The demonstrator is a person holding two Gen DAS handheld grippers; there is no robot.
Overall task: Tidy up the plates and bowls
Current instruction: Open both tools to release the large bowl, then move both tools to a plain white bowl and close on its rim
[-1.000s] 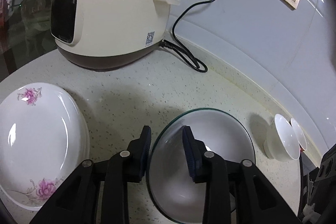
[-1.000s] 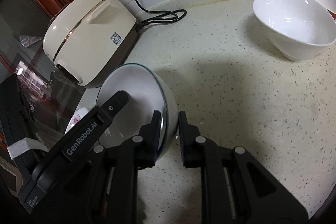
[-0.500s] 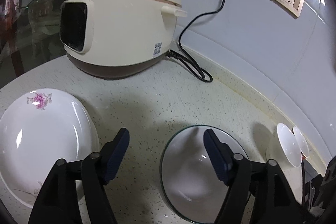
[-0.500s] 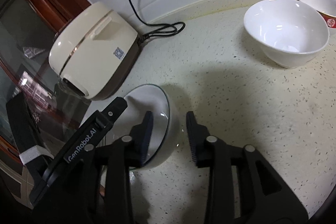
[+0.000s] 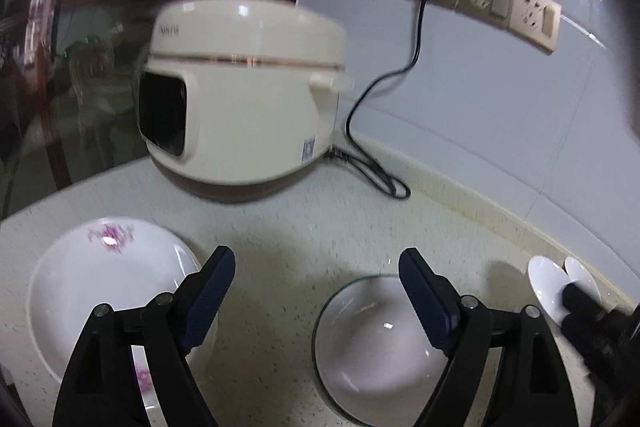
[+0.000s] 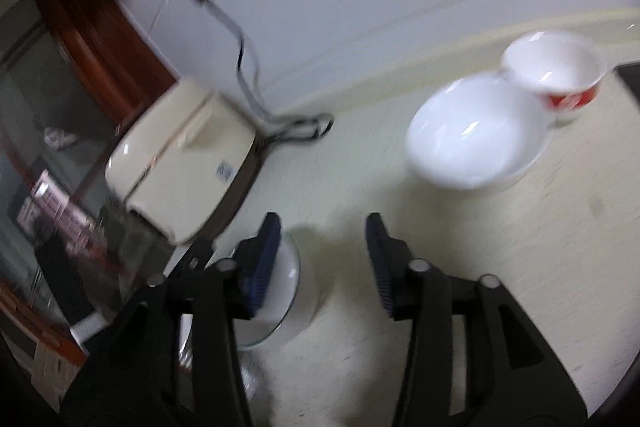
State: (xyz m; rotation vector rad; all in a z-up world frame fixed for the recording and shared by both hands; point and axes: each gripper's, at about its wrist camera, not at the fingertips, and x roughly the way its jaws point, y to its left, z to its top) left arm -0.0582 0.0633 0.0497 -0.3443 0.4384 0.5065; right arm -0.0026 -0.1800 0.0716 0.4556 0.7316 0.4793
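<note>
Here, we go from the biggest thing down.
Counter: speckled, and it carries all we see.
Cooker: cream, at the back, plugged into the wall.
Plate: flowered, on our left.
Glass bowl: on the counter, free of both grippers.
White bowl: far right, beside the red-banded bowl.
Left gripper: jaws opening wide, nothing between them.
Right gripper: jaws opening, gripping nothing.

A white bowl with a thin dark rim sits upright on the speckled bench. To its left lies a white plate with pink flowers. Farther right, a plain white bowl stands just beside a red-banded bowl.
</note>
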